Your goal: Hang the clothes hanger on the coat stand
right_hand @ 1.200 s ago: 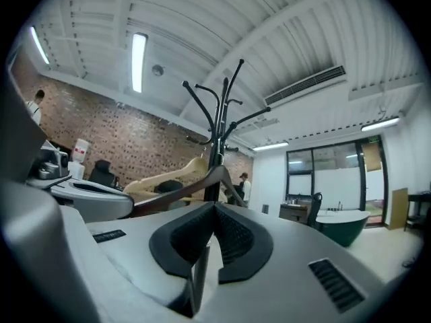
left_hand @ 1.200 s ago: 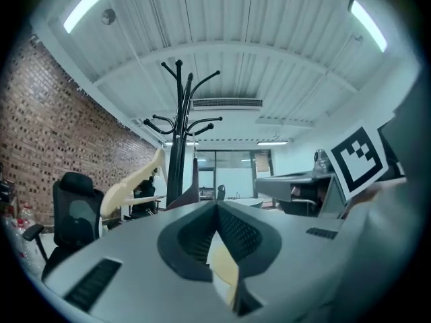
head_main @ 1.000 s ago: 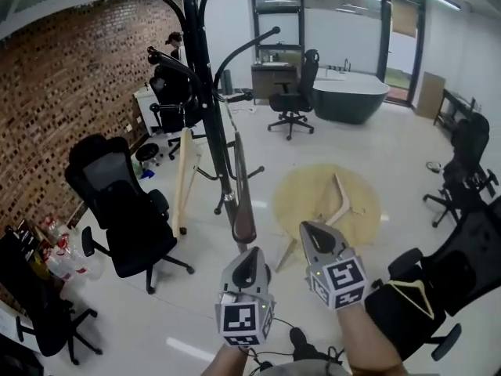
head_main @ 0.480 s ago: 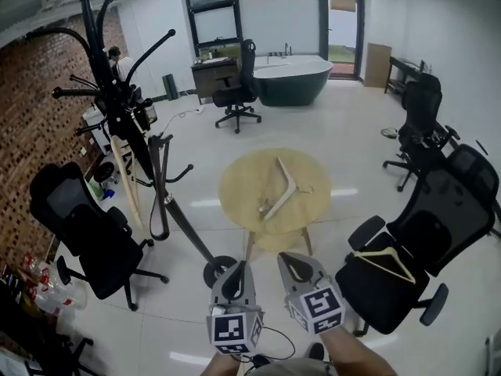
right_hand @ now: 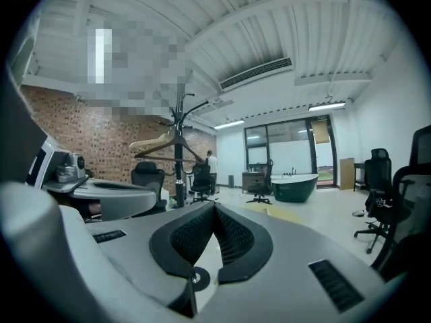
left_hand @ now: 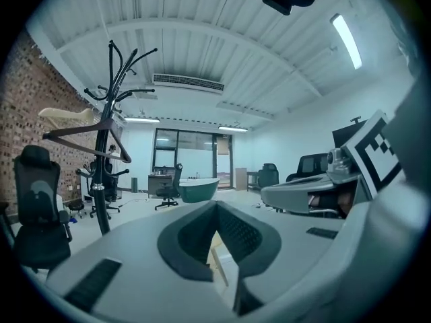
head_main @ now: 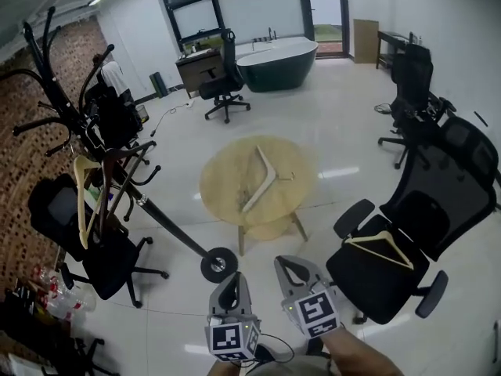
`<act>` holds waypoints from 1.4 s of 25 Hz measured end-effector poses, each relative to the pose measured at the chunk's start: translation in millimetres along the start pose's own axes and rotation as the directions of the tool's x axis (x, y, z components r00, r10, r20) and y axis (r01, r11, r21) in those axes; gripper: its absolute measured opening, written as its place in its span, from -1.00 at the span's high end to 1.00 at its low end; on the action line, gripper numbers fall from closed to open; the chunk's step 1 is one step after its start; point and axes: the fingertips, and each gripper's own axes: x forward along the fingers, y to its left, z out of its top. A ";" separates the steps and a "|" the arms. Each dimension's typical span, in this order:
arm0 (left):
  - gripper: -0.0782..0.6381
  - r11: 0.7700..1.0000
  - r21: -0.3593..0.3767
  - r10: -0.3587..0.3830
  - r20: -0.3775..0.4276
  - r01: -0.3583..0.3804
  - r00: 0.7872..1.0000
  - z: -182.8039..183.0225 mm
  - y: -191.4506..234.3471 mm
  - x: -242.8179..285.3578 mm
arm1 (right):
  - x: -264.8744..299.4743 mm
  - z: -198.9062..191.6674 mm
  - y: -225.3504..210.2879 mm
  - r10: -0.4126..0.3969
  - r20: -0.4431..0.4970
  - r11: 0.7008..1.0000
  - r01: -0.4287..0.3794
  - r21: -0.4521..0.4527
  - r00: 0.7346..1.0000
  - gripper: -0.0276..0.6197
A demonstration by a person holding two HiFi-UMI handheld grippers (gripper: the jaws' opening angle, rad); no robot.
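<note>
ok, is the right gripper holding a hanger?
No, the right gripper is shut with nothing between its jaws; a wooden hanger lies on the round table.

Head view looks steeply down; both gripper views face level toward the coat stand [left_hand: 101, 200].

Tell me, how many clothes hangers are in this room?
4. A pale hanger lies on the round table, another hanger on the black chair at right; a light hanger and a dark hanger hang on the coat stand. Others may be hidden.
</note>
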 end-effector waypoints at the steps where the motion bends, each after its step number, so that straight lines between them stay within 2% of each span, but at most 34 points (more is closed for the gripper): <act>1: 0.74 1.000 0.002 0.022 -0.006 -0.022 1.000 -3.9 -1.4 -0.1 | -1.1 -5.0 -3.7 0.007 -0.001 1.000 -0.007 0.003 1.000 0.91; 6: 0.74 0.994 0.006 0.111 -0.026 -0.111 0.993 -9.5 -1.0 -18.0 | -2.2 -21.9 2.5 0.057 -0.009 0.998 -0.056 0.014 0.998 0.91; 10: 0.74 0.989 0.003 0.151 -0.041 -0.151 0.988 -21.2 20.7 -45.4 | -1.7 -28.0 45.4 0.122 -0.045 0.992 -0.123 -0.017 0.991 0.91; 13: 0.74 0.985 -0.007 0.175 -0.049 -0.175 0.983 -24.5 40.5 -77.5 | -10.4 -35.5 88.1 0.152 -0.066 0.988 -0.152 0.000 0.986 0.91; 20: 0.74 0.987 -0.038 0.154 -0.085 -0.158 0.984 -43.5 70.0 -123.5 | -12.4 -53.6 145.7 0.126 -0.096 0.991 -0.120 0.066 0.987 0.91; 27: 0.74 0.994 -0.040 0.094 -0.097 -0.098 0.991 -57.3 73.0 -128.6 | -12.6 -55.2 149.1 0.053 -0.106 0.992 -0.039 0.123 0.993 0.91; 35: 0.74 0.997 -0.046 0.061 -0.104 -0.066 0.993 -62.2 59.0 -124.8 | -19.8 -62.9 148.5 0.043 -0.127 0.992 -0.028 0.120 0.991 0.91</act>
